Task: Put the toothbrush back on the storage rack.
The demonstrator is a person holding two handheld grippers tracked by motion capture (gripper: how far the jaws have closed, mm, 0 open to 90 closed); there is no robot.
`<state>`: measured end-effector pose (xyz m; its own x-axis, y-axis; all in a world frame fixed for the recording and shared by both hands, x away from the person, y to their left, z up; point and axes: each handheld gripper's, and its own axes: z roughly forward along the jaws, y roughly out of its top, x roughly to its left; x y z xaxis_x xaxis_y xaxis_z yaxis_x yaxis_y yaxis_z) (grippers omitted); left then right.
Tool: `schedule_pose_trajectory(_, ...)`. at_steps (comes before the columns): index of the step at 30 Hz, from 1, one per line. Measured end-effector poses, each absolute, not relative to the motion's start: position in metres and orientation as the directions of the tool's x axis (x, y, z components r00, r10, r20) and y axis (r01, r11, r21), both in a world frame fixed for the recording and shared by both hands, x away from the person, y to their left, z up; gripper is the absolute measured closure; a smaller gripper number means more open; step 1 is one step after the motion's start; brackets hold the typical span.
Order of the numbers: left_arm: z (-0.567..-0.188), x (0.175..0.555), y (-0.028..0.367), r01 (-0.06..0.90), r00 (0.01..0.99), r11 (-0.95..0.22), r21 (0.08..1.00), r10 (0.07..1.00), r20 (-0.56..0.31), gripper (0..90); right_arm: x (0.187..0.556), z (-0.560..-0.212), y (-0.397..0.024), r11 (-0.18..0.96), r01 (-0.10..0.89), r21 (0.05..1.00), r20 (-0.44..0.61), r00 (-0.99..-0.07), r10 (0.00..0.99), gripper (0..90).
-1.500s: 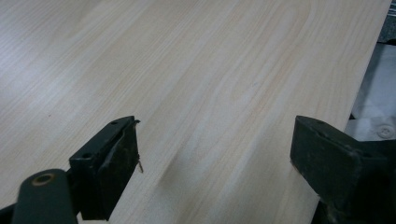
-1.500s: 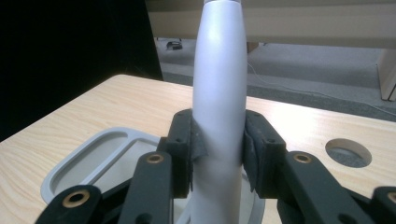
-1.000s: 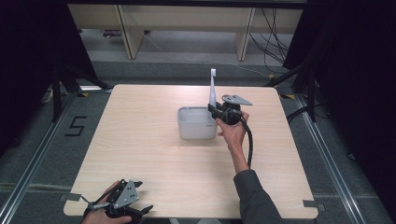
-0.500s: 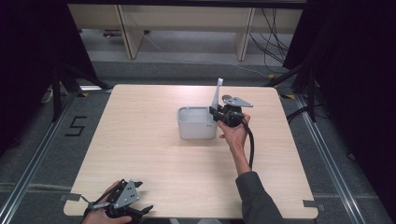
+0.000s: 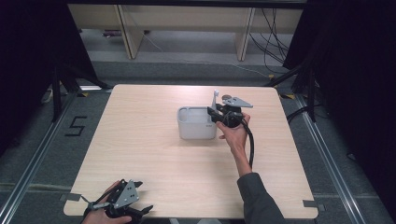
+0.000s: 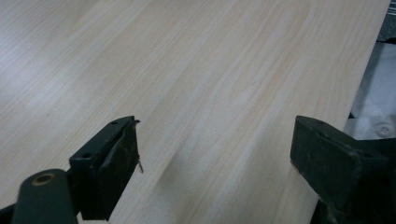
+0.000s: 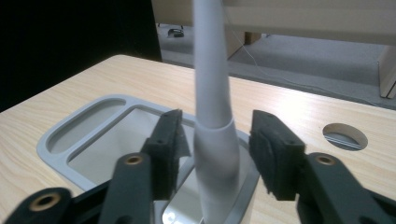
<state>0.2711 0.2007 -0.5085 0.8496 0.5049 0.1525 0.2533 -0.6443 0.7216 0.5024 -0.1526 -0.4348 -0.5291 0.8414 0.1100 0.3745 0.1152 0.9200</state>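
A grey rectangular container [image 5: 196,125] stands right of the table's middle. A white long-handled utensil [image 5: 215,99] rises upright from its right end. My right gripper [image 5: 214,114] is at that end, and its jaws have just been opening. In the right gripper view the white handle [image 7: 215,140] stands between the pads [image 7: 170,140] with a gap on each side, so my right gripper [image 7: 217,144] is open. The container's rim [image 7: 60,140] lies to the left. My left gripper [image 5: 142,212] rests at the table's front left, jaws open wide over bare wood [image 6: 215,154].
The pale wooden table [image 5: 154,163] has a round cable hole [image 7: 344,136] near the container. Shelving and cables stand beyond the far edge. A black cable [image 5: 252,147] trails from the right gripper along the forearm.
The white utensil has sunk lower into the container, and the right gripper's jaws have let go of it. The left hand has not moved.
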Motion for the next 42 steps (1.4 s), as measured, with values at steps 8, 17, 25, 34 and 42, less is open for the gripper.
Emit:
schedule_pose_trajectory(8, -0.508, 0.271, 0.201, 0.26, 0.847, -0.65, 0.714, 0.509, 0.155, 14.8, 0.498, -0.43, -0.156, 0.118, 0.37, 0.922, 0.101, -0.521, 0.848, 42.2)
schedule_pose_trajectory(17, -0.509, 0.271, 0.201, 0.254, 0.841, -0.642, 0.724, 0.515, 0.162, 14.8, 0.493, -0.427, -0.164, 0.091, 0.381, 0.92, 0.131, -0.519, 0.845, 37.7)
schedule_pose_trajectory(25, -0.509, 0.271, 0.201, 0.256, 0.84, -0.639, 0.726, 0.519, 0.16, 14.8, 0.487, -0.421, -0.167, 0.096, 0.381, 0.919, 0.131, -0.527, 0.839, 36.2)
schedule_pose_trajectory(34, -0.508, 0.271, 0.201, 0.254, 0.841, -0.641, 0.725, 0.516, 0.162, 14.8, 0.482, -0.421, -0.173, 0.099, 0.387, 0.917, 0.131, -0.526, 0.84, 36.2)
schedule_pose_trajectory(42, -0.508, 0.271, 0.201, 0.255, 0.843, -0.651, 0.714, 0.512, 0.165, 14.8, 0.477, -0.419, -0.18, 0.088, 0.374, 0.923, 0.131, -0.522, 0.843, 36.1)
